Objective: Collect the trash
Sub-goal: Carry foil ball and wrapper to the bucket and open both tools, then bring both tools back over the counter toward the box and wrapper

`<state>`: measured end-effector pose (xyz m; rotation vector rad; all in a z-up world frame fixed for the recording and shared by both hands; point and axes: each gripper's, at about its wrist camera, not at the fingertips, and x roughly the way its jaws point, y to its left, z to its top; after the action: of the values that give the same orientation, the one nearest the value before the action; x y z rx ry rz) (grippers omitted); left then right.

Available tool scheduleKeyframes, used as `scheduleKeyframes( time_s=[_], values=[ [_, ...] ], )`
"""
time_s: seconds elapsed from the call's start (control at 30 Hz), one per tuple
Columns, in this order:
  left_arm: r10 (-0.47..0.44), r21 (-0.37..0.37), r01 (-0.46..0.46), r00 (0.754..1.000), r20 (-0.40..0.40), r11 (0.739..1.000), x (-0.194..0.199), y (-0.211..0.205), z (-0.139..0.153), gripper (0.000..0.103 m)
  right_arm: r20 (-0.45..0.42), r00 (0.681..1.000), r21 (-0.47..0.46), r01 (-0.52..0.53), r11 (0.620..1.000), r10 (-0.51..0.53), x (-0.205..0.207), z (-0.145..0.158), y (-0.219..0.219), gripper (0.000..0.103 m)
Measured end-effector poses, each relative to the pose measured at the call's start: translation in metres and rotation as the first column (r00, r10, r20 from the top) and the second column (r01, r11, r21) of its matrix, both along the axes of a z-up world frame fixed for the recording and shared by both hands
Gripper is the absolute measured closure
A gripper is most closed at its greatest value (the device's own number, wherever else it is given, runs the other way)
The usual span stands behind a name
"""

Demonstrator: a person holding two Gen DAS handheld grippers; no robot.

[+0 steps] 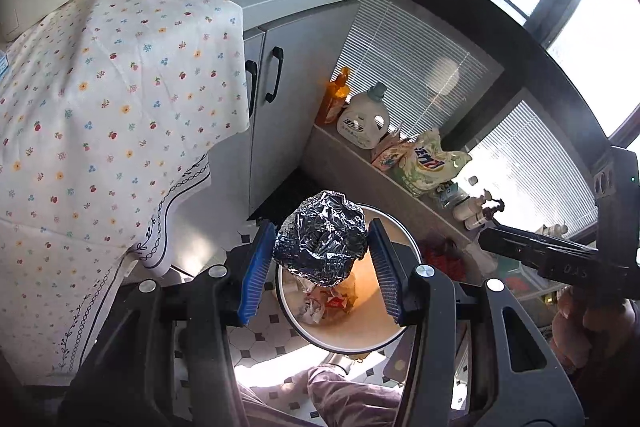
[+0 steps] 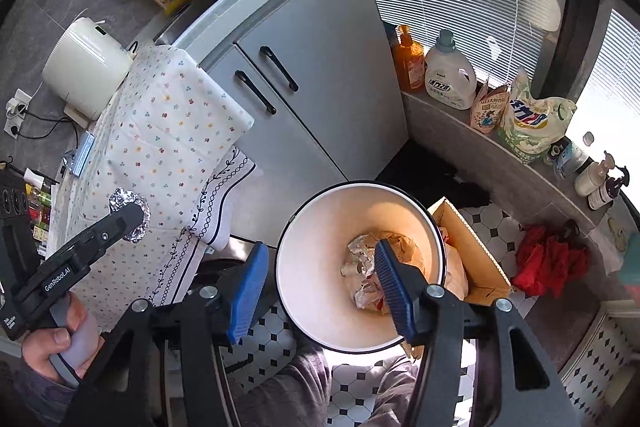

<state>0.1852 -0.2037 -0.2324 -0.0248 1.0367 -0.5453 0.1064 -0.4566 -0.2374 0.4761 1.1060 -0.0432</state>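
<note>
A crumpled foil ball sits between the blue pads of my left gripper, which is shut on it right above the round white bin. In the right wrist view the same foil ball shows at the tip of the left gripper, still over the table's edge. My right gripper hangs open above the bin with nothing between its fingers. Crumpled paper and wrappers lie on the bin's bottom. In the left wrist view, only a dark finger of the right gripper shows.
A table with a floral cloth stands left of the bin, a grey cabinet behind it. A ledge holds detergent bottles. A cardboard box and a red cloth lie to the right. A person's legs stand below.
</note>
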Motion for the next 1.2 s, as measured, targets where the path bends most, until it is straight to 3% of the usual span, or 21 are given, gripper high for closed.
scheduleKeyframes(
  time_s=[0.3, 0.47, 0.53, 0.83, 1.2],
  values=[
    [-0.128, 0.025, 0.130, 0.990, -0.067, 0.991, 0.001, -0.039, -0.022, 0.054, 0.009, 0.994, -0.009, 0.108, 0.994, -0.108, -0.031, 0.007, -0.029, 0.048],
    [-0.185, 0.040, 0.194, 0.969, -0.167, 0.980, -0.001, -0.061, -0.049, 0.053, 0.001, 0.987, -0.014, 0.163, 0.987, -0.163, -0.047, 0.006, -0.045, 0.048],
    [-0.195, 0.051, 0.209, 0.959, -0.205, 0.976, 0.001, -0.068, -0.058, 0.036, -0.003, 0.984, -0.017, 0.180, 0.984, -0.180, -0.052, 0.005, -0.050, 0.048],
    [-0.126, 0.052, 0.140, 0.971, -0.204, 0.989, 0.012, -0.051, -0.053, 0.012, -0.016, 0.983, -0.021, 0.182, 0.983, -0.182, -0.051, 0.001, -0.050, 0.045],
    [0.025, 0.024, -0.023, 0.995, -0.092, 0.999, 0.029, 0.027, -0.008, 0.006, 0.022, 0.998, -0.016, 0.062, 0.998, -0.062, -0.007, 0.016, -0.008, 0.039]
  ],
)
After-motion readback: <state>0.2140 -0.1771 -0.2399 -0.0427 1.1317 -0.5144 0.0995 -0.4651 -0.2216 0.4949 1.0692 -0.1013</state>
